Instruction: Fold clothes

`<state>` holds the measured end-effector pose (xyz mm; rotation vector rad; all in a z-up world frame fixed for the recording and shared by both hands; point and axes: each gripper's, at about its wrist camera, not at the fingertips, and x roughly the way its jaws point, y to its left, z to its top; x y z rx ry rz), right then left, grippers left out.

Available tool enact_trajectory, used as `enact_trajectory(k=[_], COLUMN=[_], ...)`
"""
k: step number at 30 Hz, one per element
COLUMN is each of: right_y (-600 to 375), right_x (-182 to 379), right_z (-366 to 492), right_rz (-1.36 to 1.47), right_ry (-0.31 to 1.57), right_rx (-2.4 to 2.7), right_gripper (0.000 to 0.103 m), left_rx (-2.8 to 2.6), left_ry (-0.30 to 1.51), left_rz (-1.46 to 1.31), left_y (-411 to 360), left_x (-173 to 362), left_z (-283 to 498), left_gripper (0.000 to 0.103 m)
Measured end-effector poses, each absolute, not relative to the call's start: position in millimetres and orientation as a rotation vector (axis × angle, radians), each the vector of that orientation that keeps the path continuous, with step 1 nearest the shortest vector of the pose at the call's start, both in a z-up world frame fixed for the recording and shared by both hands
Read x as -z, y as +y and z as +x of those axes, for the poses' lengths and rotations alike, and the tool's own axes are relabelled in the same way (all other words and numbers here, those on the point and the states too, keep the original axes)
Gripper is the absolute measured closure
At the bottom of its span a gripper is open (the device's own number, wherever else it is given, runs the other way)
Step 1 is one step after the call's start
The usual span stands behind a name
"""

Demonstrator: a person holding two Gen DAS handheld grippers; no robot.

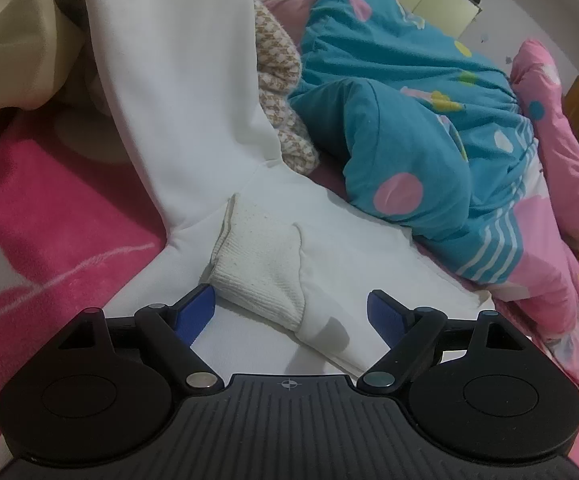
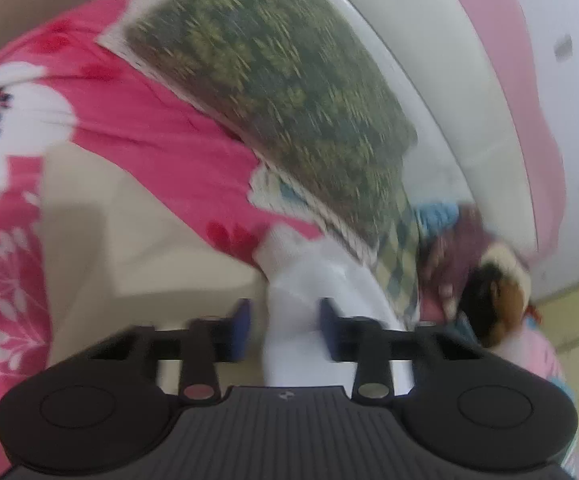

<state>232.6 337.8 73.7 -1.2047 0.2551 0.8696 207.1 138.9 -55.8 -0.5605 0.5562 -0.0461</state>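
Note:
A white sweatshirt (image 1: 193,120) lies spread on the pink blanket (image 1: 49,216), one sleeve folded across its body with the ribbed cuff (image 1: 261,264) pointing at me. My left gripper (image 1: 291,314) hovers just over that cuff, jaws wide open, and neither blue pad touches the cloth. In the blurred right wrist view another white sleeve with a ribbed cuff (image 2: 289,300) runs between the fingers of my right gripper (image 2: 285,332). Its jaws stand partly apart: the right pad (image 2: 329,328) is against the sleeve, while a narrow gap shows at the left pad.
A teal spotted quilt (image 1: 409,120) and a pink quilt (image 1: 561,200) are heaped right of the sweatshirt, with a houndstooth cloth (image 1: 281,92) between. A beige garment (image 2: 129,248) lies on the pink floral blanket (image 2: 89,120) beside a green patterned pillow (image 2: 281,92) and a plush toy (image 2: 497,304).

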Motion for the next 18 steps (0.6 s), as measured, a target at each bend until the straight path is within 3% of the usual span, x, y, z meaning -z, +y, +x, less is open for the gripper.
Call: enact_trajectory(k=[2, 10, 18], right_y=[329, 235, 36], right_x=[-83, -162, -208], right_z=[237, 252, 255], right_rz=[-1.138, -0.734, -0.255], right_ry=[0.263, 0.227, 0.289], right_rx=[-0.858, -0.765, -0.509], right_gripper=[0.103, 0.103, 0.103], left_rx=[0.046, 0.05, 0.048], left_ry=[0.556, 0.552, 0.552], left_rz=[-0.559, -0.561, -0.54], left_y=[139, 139, 137], left_x=[56, 56, 55], left_z=[207, 205, 204], left_gripper=[0.019, 0.019, 0.019])
